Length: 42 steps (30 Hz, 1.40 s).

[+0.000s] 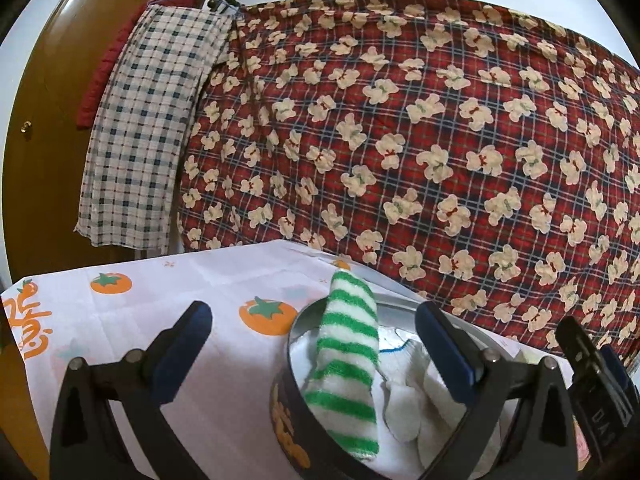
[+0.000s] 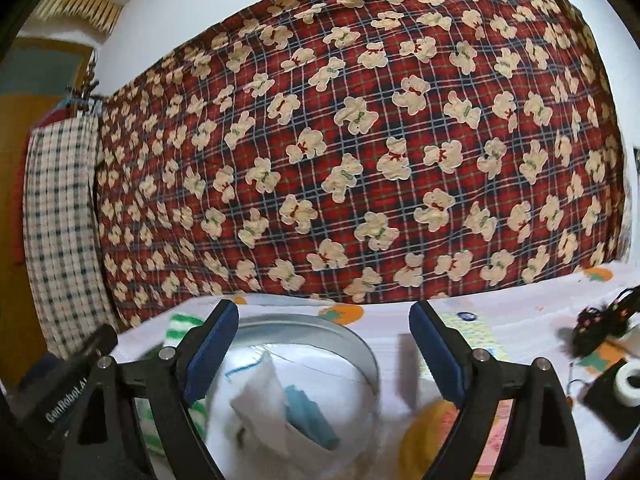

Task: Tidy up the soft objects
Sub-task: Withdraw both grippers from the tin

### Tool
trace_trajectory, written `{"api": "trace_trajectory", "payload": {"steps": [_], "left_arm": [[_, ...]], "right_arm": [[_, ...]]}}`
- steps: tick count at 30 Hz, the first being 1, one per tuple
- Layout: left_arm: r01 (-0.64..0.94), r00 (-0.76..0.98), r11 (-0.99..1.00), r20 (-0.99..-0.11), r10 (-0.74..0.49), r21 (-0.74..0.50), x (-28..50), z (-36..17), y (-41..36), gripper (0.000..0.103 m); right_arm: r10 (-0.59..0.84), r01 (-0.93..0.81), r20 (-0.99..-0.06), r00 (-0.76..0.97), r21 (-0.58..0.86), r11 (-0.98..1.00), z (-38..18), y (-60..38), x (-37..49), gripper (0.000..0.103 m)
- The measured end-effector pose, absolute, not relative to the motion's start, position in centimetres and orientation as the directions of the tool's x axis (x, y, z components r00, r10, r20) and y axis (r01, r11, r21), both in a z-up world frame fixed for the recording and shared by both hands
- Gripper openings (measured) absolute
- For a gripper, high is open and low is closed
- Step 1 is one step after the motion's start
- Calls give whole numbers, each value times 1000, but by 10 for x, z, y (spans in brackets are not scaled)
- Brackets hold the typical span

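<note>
A round metal tin with a dark printed outer wall (image 1: 286,412) is located on the table covered by a white cloth printed with orange persimmons (image 1: 168,280), close to the table's far edge, behind which a red plaid quilt with cream bear shapes (image 1: 400,120) is hung. A green-and-white striped fuzzy cloth (image 1: 348,360) is draped over the tin's rim, partly inside and partly outside, beside white soft items (image 1: 404,408) resting in the tin. In the right wrist view, a white folded cloth (image 2: 260,408) and a light-blue soft piece (image 2: 308,412) are seen inside the same tin (image 2: 360,344), and a yellow soft object (image 2: 432,428), blurred, is seen on the table just beside the tin's right side. The left gripper (image 1: 314,332) is held wide apart and empty above the tin; the right gripper (image 2: 324,328) is likewise spread wide and holds nothing. Several risks are judged from this arrangement. The striped cloth may be dragged out of the tin if it is caught by a finger pad, since it is balanced on the rim. The light tin may be pushed toward the far edge if its wall is struck. A pinch into the pile may lift several layers at once. The two grippers are near each other, so a collision is possible. Small dark items (image 2: 600,320) near the table's right edge may be snagged.
</note>
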<state>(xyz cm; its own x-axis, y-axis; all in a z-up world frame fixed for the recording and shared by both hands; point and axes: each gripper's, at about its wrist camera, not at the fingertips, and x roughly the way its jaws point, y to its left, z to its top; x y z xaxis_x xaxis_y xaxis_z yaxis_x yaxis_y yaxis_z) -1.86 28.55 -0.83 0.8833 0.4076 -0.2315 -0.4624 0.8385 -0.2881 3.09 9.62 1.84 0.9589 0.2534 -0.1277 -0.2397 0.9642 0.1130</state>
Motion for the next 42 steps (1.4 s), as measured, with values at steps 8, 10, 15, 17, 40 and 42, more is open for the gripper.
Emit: {"api": "trace_trajectory", "payload": {"steps": [8, 10, 15, 17, 40, 42], "left_arm": [[-420, 904, 865, -207, 374, -273, -26, -5, 260, 102], [-409, 909, 874, -204, 364, -262, -25, -4, 253, 102], [-372, 922, 892, -209, 324, -257, -25, -3, 238, 102], [-356, 928, 898, -210, 307, -258, -26, -3, 231, 102], [-165, 972, 971, -198, 130, -172, -28, 8, 117, 102], [-142, 975, 977, -195, 109, -161, -28, 8, 104, 102]], "right_arm": [[237, -231, -136, 962, 57, 971, 17, 82, 22, 89], [237, -229, -130, 963, 68, 971, 17, 75, 19, 89], [222, -217, -114, 968, 54, 975, 19, 63, 10, 89], [204, -202, -110, 973, 29, 979, 20, 60, 5, 89], [59, -55, -48, 997, 78, 995, 28, -56, -34, 89], [37, -33, -52, 998, 84, 996, 28, -71, -36, 89]]}}
